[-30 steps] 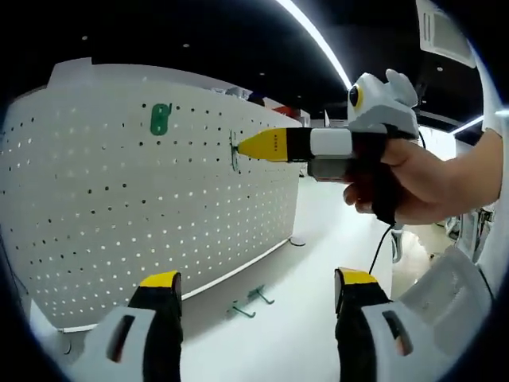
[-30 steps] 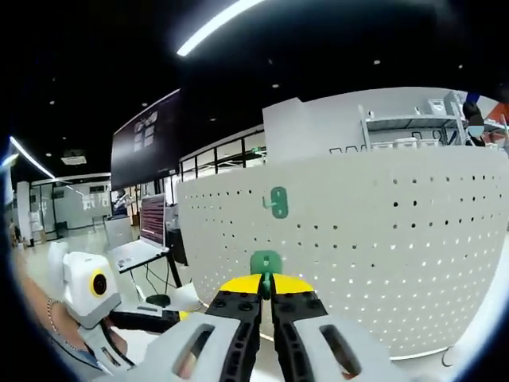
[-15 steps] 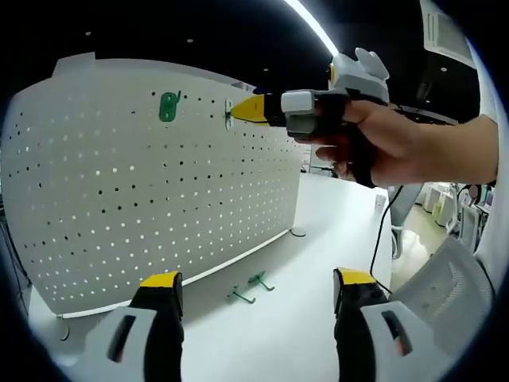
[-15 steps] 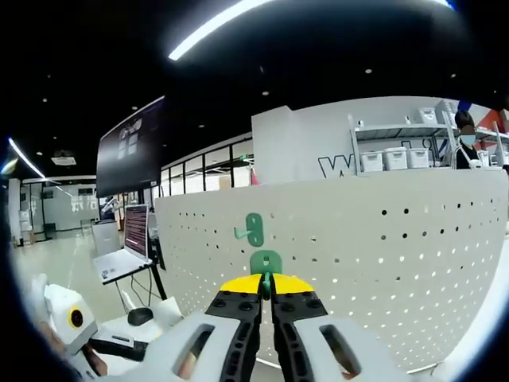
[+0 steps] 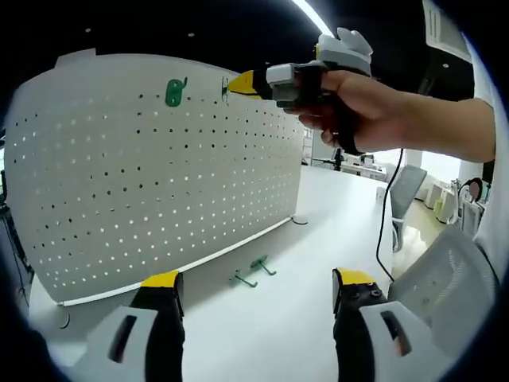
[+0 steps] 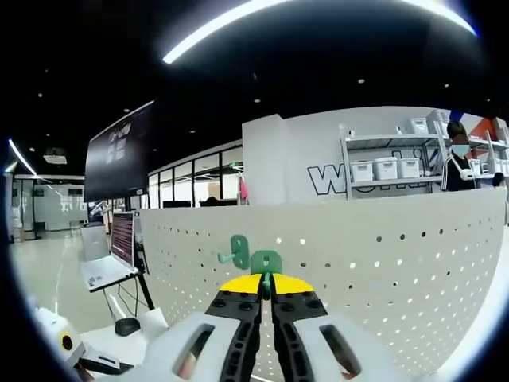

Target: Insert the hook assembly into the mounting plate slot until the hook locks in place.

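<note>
Hook (image 6: 265,263) sits clamped in the closed right gripper (image 6: 267,291) at the pegboard's (image 5: 151,183) top row, one o'clock of a mounted hook (image 5: 174,92) (left gripper (image 5: 253,288) open, empty). Insertion is underway; next, I judge, press in and seat it.

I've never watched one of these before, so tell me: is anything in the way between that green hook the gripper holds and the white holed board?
Nothing visible. The right gripper pinches the green hook right at the white pegboard, near its top edge. Another green hook is already mounted just beside it, not between. Two more hooks lie on the table below.
</note>
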